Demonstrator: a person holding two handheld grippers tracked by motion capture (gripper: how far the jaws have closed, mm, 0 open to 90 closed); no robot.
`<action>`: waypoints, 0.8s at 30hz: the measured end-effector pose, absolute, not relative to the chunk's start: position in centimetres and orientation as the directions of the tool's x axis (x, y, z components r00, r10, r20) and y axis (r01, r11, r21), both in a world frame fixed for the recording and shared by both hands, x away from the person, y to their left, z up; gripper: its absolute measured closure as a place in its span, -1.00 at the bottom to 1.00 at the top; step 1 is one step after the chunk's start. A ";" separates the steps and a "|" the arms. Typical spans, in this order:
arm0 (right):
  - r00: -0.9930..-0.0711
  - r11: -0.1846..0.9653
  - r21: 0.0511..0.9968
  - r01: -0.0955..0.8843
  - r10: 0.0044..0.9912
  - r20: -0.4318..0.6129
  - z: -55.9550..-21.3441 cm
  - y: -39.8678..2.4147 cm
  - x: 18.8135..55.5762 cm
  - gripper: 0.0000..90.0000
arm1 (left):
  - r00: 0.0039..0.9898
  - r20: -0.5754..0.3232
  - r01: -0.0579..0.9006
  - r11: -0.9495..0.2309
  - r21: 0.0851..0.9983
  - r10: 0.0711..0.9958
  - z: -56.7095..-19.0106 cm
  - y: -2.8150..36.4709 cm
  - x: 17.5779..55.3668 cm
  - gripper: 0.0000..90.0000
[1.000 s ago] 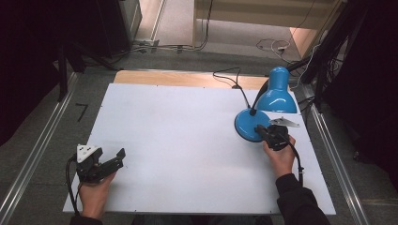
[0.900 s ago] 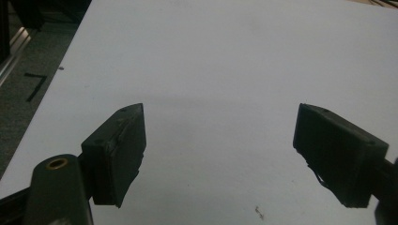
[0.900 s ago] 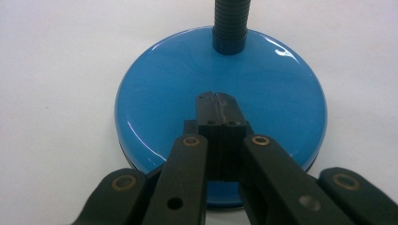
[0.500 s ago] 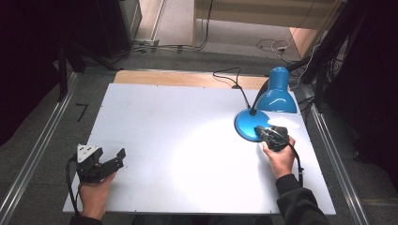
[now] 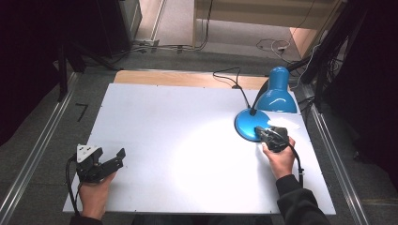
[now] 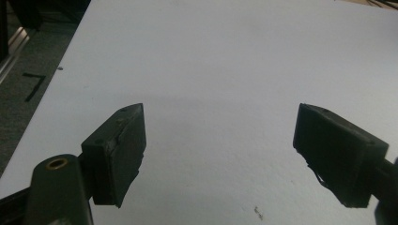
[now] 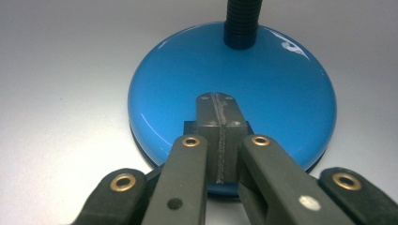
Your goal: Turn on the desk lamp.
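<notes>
Over the near edge of the blue lamp base, jaws of the right gripper pressed together, likely pressing a switch: push straight down, gently. Well left of the base, left gripper spread, idle above white table.

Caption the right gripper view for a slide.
Closed right gripper poised over the blue lamp base on the white table.
</notes>
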State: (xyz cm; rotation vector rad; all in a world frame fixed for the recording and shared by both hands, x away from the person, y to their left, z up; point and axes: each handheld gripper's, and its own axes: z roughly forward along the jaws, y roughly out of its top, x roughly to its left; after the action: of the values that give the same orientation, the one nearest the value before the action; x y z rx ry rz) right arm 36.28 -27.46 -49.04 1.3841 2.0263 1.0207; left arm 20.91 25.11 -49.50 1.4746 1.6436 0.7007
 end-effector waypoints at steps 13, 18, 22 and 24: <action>-0.382 0.156 0.822 0.548 0.921 0.079 -48.1 -28.1 35.8 0.21 | 0.003 -0.197 0.540 0.165 0.826 0.980 -49.6 25.1 21.0 -0.60; -0.377 0.142 0.815 0.562 0.921 0.100 -48.1 -28.2 35.9 -0.24 | 0.005 -0.196 0.540 0.162 0.826 0.981 -49.6 25.0 21.0 -0.60; -0.380 0.144 0.810 0.568 0.919 0.103 -48.0 -28.4 35.8 -0.34 | 0.005 -0.197 0.540 0.163 0.826 0.980 -49.6 25.1 20.9 -0.60; -0.382 0.142 0.811 0.567 0.918 0.107 -47.9 -28.4 35.6 -0.39 | 0.007 -0.195 0.540 0.161 0.826 0.981 -49.6 25.0 21.0 -0.60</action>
State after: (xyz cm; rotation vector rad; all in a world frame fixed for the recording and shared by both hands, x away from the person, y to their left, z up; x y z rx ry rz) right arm 35.62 -28.42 -47.89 1.4216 2.0090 1.1309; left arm 20.95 25.03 -49.56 1.4833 1.6409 0.6971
